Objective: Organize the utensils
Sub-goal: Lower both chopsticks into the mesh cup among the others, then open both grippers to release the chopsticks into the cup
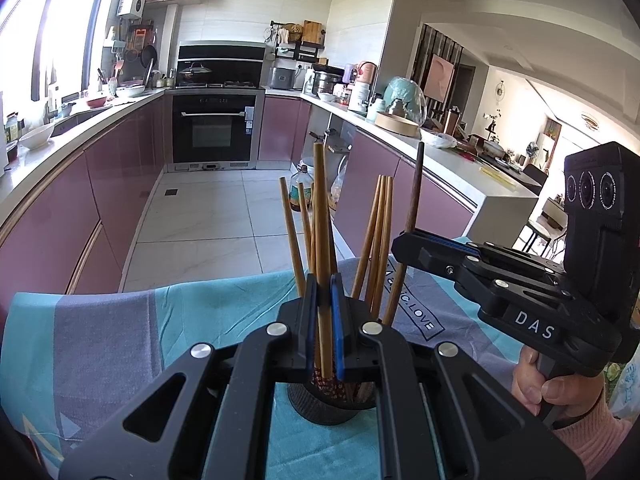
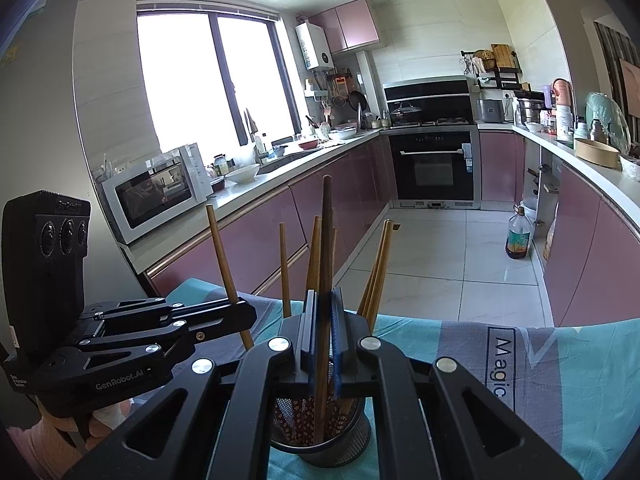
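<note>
Both grippers carry one chopstick each above the mesh holder, which stands on the blue-and-grey cloth covering the tabletop. The left gripper has its fingers pinching a light wooden chopstick, and the right gripper has its fingers pinching a dark chopstick. Each held stick stands near upright, long axis pointing down into the holder's mouth, lower end already inside the rim (how deep, I cannot tell). The other chopsticks lean fanned out in the same holder. So the move ahead is probably straight down along each stick's axis, then letting go; both hands sit about equally close.
</note>
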{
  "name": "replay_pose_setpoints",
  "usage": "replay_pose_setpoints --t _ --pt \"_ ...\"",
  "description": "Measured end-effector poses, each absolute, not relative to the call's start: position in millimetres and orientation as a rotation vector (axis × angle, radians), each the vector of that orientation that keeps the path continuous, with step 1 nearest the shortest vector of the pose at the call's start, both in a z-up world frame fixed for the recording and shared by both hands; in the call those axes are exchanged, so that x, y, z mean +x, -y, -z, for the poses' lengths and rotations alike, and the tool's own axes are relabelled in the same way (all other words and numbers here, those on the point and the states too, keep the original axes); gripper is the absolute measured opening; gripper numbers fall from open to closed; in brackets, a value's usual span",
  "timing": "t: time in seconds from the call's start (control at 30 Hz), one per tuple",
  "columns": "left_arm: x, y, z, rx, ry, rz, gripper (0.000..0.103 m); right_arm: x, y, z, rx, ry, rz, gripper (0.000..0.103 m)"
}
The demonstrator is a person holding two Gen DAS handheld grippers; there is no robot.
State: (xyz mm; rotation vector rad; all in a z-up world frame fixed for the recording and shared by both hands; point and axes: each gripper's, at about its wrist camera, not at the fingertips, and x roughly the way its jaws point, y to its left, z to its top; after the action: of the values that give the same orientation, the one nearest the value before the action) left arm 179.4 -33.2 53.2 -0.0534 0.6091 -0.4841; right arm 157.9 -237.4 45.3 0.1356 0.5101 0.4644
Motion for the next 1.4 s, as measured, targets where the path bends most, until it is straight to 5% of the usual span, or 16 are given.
replay_pose_setpoints --t 1.4 --pt "222 50 -32 -0.044 -0.657 0.407 0.009 182 239 -31 0.139 -0.551 -0.433 0.006"
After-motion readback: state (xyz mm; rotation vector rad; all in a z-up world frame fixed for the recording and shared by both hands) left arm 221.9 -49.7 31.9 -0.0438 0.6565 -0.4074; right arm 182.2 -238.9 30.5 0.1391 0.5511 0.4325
